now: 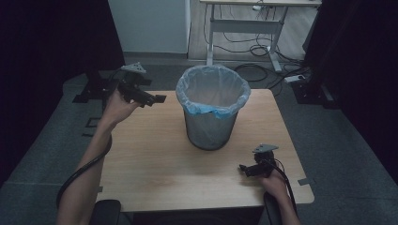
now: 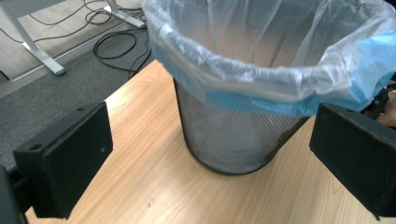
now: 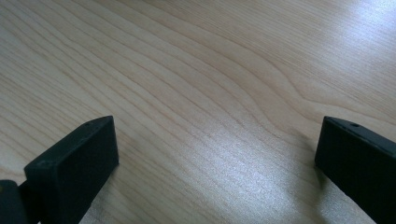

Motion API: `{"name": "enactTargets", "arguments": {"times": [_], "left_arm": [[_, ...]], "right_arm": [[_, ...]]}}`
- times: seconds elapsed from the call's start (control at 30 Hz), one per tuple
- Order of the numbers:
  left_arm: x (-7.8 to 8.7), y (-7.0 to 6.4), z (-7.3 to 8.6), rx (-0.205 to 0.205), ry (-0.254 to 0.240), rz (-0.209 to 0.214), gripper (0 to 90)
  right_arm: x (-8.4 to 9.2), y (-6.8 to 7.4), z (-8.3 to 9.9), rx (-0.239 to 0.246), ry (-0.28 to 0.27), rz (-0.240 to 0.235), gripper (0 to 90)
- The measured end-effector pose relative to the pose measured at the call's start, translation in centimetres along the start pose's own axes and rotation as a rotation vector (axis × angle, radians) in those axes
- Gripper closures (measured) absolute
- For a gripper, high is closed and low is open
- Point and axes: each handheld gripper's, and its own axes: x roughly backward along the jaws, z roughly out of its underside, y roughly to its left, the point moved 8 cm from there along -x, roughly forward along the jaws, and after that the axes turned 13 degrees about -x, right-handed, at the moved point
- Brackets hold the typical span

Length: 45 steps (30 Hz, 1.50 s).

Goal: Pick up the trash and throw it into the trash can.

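A grey wire-mesh waste bin (image 1: 212, 108) lined with a clear and blue plastic bag stands on the wooden table (image 1: 155, 159), toward its far side. My left gripper (image 1: 155, 99) is held up above the table's far left corner, pointing at the bin, open and empty. In the left gripper view the bin (image 2: 261, 88) sits close ahead between the wide-apart jaws. My right gripper (image 1: 244, 168) rests low near the table's front right, open, with bare wood (image 3: 205, 93) between its jaws.
Past the table a desk frame (image 1: 244, 26) stands on the floor with cables (image 1: 263, 49) and a power strip (image 1: 294, 78). Dark curtains close both sides. A black stand (image 1: 91, 89) sits on the floor at the far left.
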Motion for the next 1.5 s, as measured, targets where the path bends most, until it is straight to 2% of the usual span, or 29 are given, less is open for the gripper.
{"name": "enactTargets", "arguments": {"times": [0.57,0.8,1.07,1.37,1.5], "left_arm": [[2.3,0.0,4.3,0.024,-0.002,-0.045,0.0],[2.7,-0.1,6.1,0.032,-0.006,-0.055,0.0],[1.9,-0.8,8.3,0.048,-0.007,-0.041,0.0],[0.2,-1.6,10.8,0.07,-0.006,-0.028,0.0],[-0.6,-2.1,11.5,0.067,0.0,-0.026,0.0]], "right_arm": [[0.0,0.0,0.0,0.002,0.001,0.0,0.0],[0.0,0.0,0.0,0.001,0.001,0.0,0.0],[0.0,0.0,0.0,0.002,0.001,0.0,0.0],[0.0,0.0,0.0,0.002,-0.002,-0.001,0.0],[0.0,0.0,0.0,-0.001,-0.001,-0.002,0.0]]}}
